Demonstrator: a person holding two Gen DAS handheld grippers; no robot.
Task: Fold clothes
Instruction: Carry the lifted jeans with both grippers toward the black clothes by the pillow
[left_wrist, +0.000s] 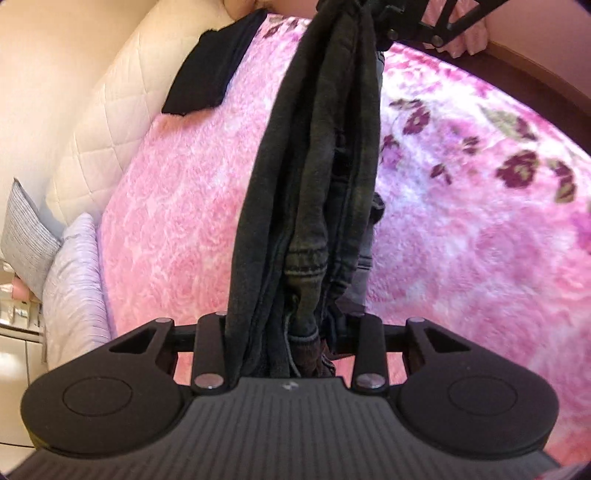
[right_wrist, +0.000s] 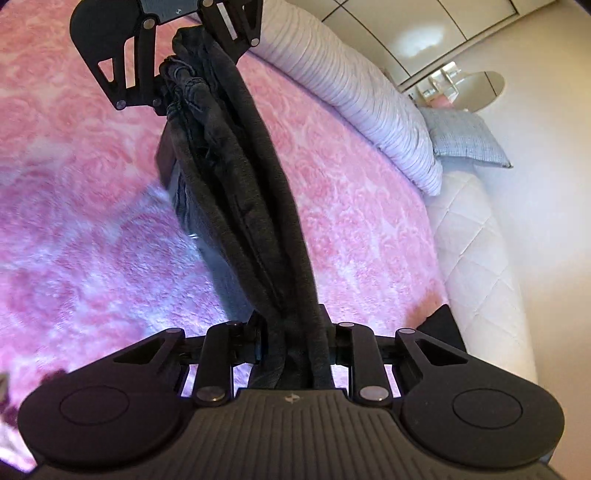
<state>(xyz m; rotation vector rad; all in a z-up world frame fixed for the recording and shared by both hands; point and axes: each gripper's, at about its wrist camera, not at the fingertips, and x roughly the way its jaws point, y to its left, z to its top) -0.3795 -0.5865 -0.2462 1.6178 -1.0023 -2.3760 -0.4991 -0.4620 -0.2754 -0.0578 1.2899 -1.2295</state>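
The dark jeans (left_wrist: 317, 177) hang in the air above the bed, bunched into a thick rope and stretched between the two tools. The left gripper (left_wrist: 291, 332) is clenched on one end of the jeans, and the right gripper (right_wrist: 295, 347) is clenched on the other end. Under them lies the pink floral blanket (left_wrist: 461, 229). A folded black garment (left_wrist: 210, 74) rests near the blanket's edge, and a striped pillow (right_wrist: 373, 110) lies further away. I think this is the lifting step before a fold. Next, the jeans need to be spread flat on the blanket, because they are too bunched for a clean fold.
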